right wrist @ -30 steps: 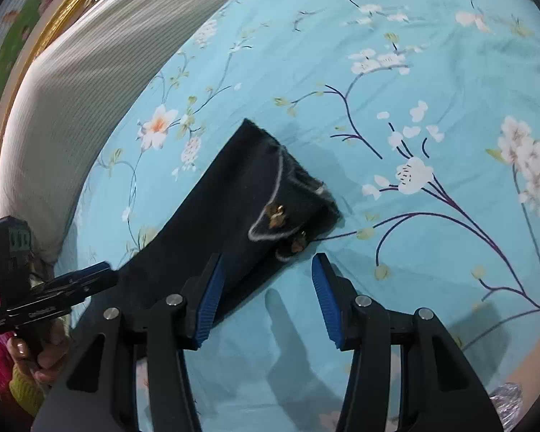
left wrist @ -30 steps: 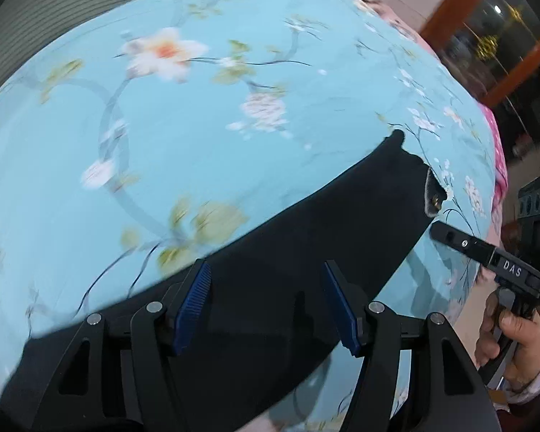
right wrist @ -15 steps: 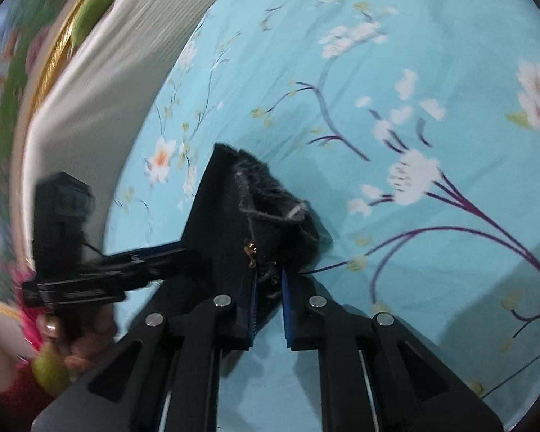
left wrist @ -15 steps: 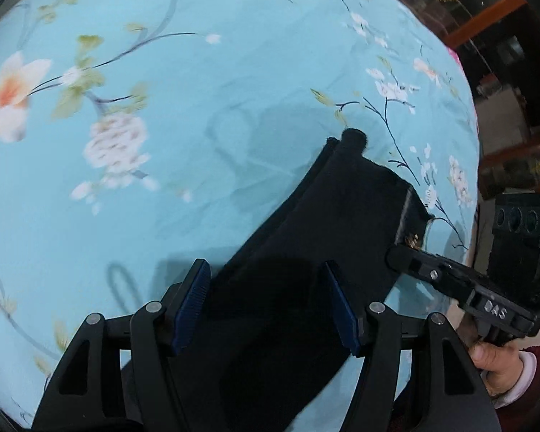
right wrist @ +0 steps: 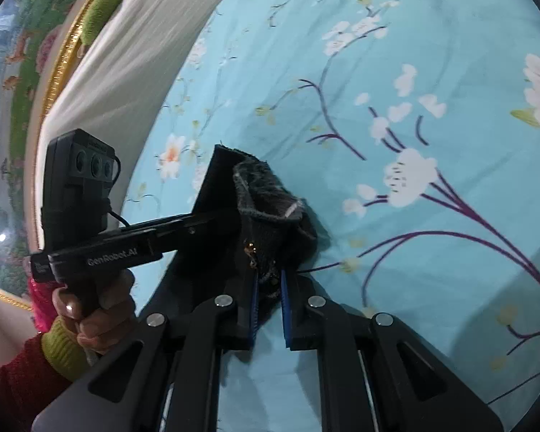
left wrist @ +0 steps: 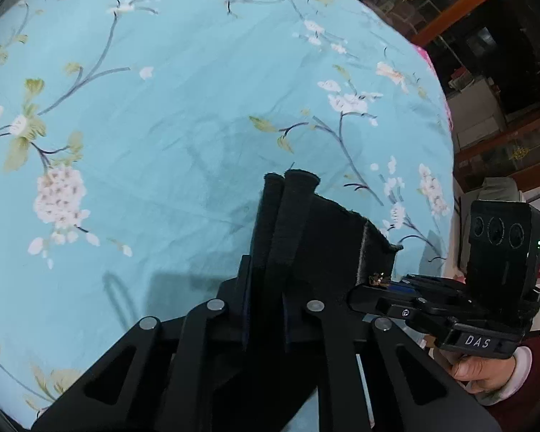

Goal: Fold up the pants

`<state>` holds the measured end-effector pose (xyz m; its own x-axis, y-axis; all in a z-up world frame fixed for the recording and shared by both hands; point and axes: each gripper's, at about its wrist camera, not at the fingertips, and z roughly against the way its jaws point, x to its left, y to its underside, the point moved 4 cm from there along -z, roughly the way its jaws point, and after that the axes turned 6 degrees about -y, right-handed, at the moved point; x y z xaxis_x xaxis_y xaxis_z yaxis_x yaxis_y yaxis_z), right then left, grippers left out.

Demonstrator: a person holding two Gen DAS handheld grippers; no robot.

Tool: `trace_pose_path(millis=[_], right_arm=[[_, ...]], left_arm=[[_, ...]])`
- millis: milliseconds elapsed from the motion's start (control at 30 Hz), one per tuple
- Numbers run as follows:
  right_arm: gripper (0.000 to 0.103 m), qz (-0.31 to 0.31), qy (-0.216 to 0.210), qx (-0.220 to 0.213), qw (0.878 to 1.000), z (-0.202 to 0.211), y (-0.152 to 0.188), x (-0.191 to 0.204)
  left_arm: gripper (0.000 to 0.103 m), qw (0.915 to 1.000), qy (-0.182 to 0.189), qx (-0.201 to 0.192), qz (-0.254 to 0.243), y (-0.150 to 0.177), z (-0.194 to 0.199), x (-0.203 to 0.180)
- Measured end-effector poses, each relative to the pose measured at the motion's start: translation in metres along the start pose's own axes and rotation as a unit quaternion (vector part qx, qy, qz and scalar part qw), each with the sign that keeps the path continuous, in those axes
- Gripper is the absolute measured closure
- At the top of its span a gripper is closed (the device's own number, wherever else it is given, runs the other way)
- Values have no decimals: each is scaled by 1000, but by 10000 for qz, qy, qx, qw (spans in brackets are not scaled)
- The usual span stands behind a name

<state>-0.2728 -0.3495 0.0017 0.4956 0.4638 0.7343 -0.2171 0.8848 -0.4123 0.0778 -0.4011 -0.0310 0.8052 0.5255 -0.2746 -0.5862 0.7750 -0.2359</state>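
Note:
The black pants lie on a light blue floral bedsheet. My left gripper is shut on one corner of the pants' end, whose folded edge sticks up between the fingers. My right gripper is shut on the other corner of the pants, near a small gold fastener. The two grippers sit side by side, each visible in the other's view, the right gripper on the right and the left gripper on the left.
A white ribbed pillow or headboard cover runs along the bed's far side, with a gold-framed picture behind. Dark wooden furniture stands beyond the bed's right edge. The sheet spreads wide around the pants.
Both grippers closed on the pants' end: the right half a second ago, the left just now. The grippers have moved close together and the pants' end is lifted and bunched.

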Motion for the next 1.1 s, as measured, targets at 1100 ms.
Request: trace_pose_path(millis=[1100], right_arm=[[91, 1079, -2085, 2066, 9498, -112, 92, 155]], left_arm=[[94, 9747, -169, -1393, 1740, 177, 143, 126]])
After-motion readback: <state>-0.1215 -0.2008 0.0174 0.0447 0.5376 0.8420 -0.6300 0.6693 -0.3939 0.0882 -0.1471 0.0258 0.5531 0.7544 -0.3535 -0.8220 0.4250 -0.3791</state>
